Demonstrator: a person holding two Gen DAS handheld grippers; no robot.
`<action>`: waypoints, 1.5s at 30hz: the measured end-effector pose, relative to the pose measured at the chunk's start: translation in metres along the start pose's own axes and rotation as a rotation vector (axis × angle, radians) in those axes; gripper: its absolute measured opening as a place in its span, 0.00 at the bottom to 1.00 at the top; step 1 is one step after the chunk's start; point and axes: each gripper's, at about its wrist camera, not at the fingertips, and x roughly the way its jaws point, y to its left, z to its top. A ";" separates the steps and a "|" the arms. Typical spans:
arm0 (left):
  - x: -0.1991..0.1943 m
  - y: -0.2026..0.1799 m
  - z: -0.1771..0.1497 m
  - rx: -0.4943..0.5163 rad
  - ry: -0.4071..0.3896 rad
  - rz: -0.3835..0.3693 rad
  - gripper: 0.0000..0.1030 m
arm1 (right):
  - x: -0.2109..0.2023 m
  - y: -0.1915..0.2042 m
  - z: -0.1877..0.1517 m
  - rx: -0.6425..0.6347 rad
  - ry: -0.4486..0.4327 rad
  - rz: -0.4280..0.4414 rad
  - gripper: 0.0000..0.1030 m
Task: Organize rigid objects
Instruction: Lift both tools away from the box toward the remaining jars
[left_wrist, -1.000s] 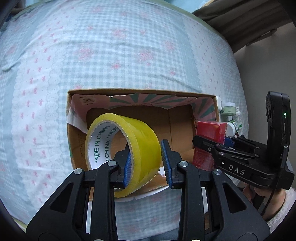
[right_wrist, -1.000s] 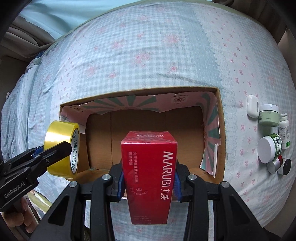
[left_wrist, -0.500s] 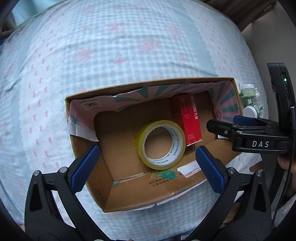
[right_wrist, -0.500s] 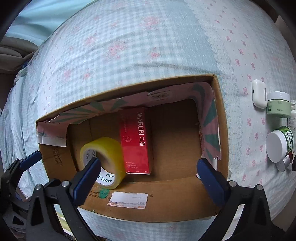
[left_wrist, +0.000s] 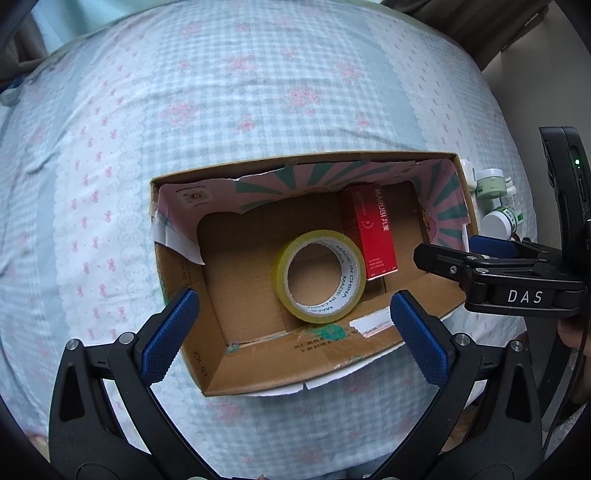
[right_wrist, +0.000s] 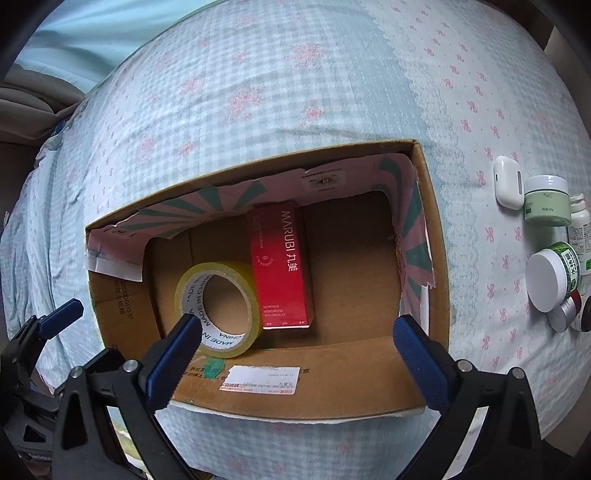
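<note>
A: Tape roll (left_wrist: 320, 276) lies flat on the cardboard box (left_wrist: 258, 369) floor, ahead of the left gripper (left_wrist: 291, 334), whose jaws are spread wide, holding nothing.

B: Right gripper (right_wrist: 295, 356) likewise agape, empty. Red carton (right_wrist: 282, 264) touches the roll; jars (right_wrist: 546, 201) lie well right of the jaws.

Counted: 1 cardboard box (right_wrist: 432, 229), 1 yellow tape roll (right_wrist: 236, 273), 1 red MARUBI carton (right_wrist: 282, 266). Beside the box: 1 white case (right_wrist: 508, 182). Jars and bottles there overlap; count uncertain.

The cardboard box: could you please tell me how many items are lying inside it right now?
2: a roll of yellow tape near the front-left, and a red MARUBI carton lying flat right beside it, toward the back wall.
</note>
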 end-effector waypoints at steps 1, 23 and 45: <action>-0.004 -0.001 -0.003 -0.001 -0.008 0.002 1.00 | -0.003 0.001 -0.002 -0.001 -0.005 0.002 1.00; -0.159 -0.057 -0.103 0.022 -0.227 0.018 1.00 | -0.158 0.037 -0.113 -0.118 -0.218 0.000 1.00; -0.153 -0.289 -0.119 -0.012 -0.320 0.027 1.00 | -0.271 -0.209 -0.204 -0.035 -0.411 -0.095 1.00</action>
